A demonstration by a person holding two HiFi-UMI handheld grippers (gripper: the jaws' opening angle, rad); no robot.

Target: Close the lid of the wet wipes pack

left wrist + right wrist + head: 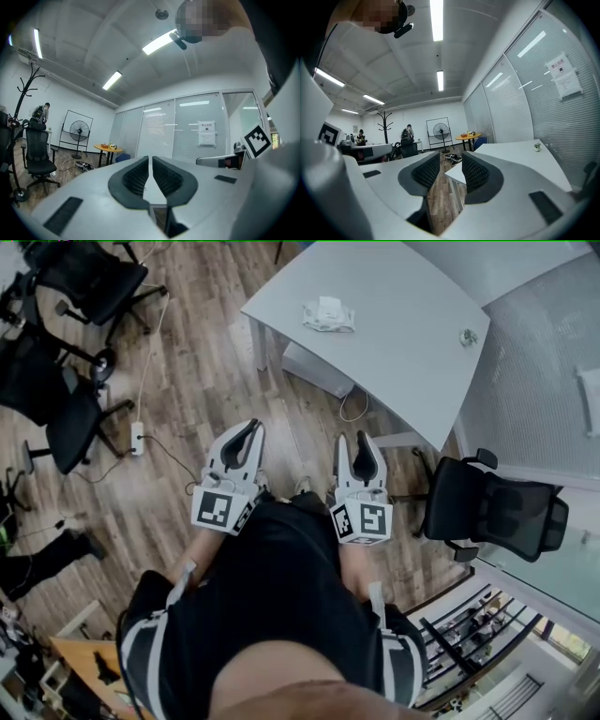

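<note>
Wet wipes pack [328,315] on table [412,343]; left hand-held gripper [250,425] level, closed; right hand-held gripper [361,436] wide, empty.

A white, soft, crinkled wet wipes pack [328,315] is seen lying flat on the pale grey table top [403,334], near its left edge; the lid's position cannot be made out.

I'm in an open office.
Black swivel chairs [492,507] beside my white desk [403,343], glass partition walls [520,112] behind it, strip lights [436,18] overhead.
</note>
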